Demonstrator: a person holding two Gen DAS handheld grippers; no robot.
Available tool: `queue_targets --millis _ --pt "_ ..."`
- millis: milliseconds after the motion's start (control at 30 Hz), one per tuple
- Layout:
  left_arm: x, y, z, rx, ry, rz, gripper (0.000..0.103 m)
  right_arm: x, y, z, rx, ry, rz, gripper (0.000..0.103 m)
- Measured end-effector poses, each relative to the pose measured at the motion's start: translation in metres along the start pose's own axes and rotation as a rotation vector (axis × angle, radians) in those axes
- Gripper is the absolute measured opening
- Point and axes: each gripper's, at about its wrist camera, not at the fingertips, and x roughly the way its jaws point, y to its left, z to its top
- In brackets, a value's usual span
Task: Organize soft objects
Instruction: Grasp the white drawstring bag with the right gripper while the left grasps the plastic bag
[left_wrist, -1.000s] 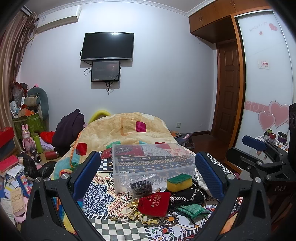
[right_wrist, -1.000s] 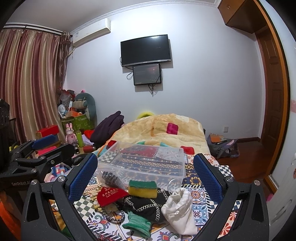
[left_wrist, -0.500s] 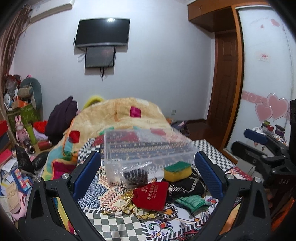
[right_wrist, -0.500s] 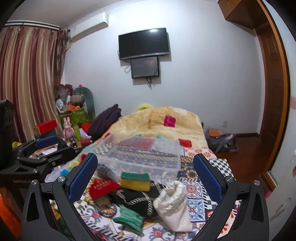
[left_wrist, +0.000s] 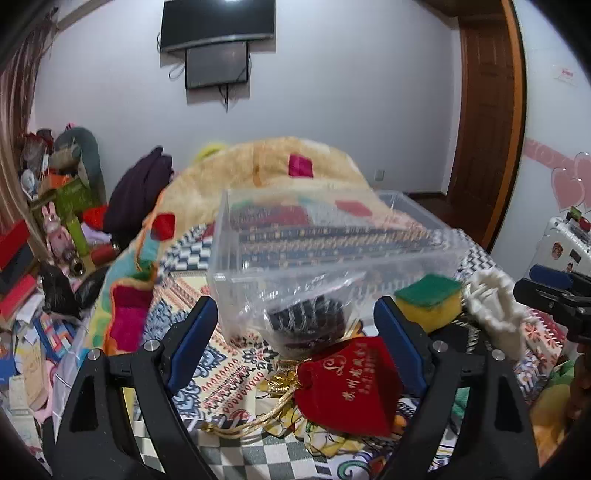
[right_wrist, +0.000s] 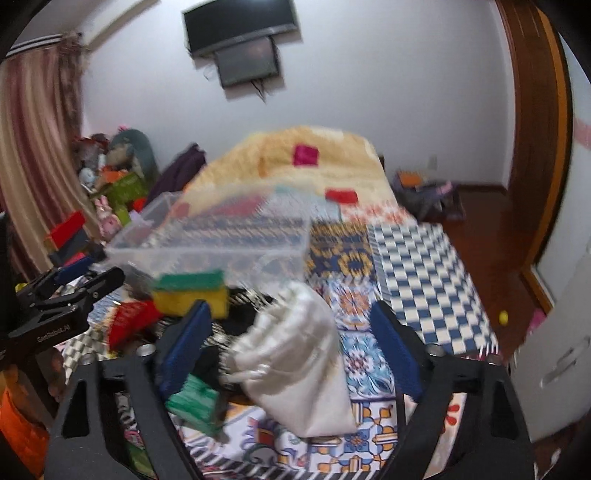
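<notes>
Since a second ago both claws have been brought down and forward toward the pile on the bed (left_wrist: 229, 365). Left claw (left_wrist: 297, 338): spread wide, nothing held, red velvet pouch (left_wrist: 351, 387) framed between its fingers. Right claw (right_wrist: 291, 349): likewise wide, nothing held, white cloth bag (right_wrist: 295, 369) between its fingers. Both pouches are judged light, limp and compressible; a pinch across the bunched drawstring neck is favoured. Clear bin (left_wrist: 325, 251) lies just behind.

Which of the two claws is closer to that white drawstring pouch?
Right. The right gripper is open with the white pouch lying between its fingers; the left gripper is over by the red pouch.
</notes>
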Motion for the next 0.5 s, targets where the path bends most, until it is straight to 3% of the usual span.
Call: queue_targets --millis 167,333,500 --pt "0.019 0.003 -0.002 -0.035 0.046 -0.019 0.079 0.019 -0.017 -0.007 0.095 0.109 0.05 0.059" --pt "0.021 0.004 -0.003 -0.042 0.06 -0.039 0.053 0.027 -0.016 -0.012 0.104 0.162 0.09 0.023" --pt "0.021 0.005 -0.004 -0.054 0.053 -0.05 0.036 0.024 -0.013 -0.011 0.088 0.131 0.081 0.015"
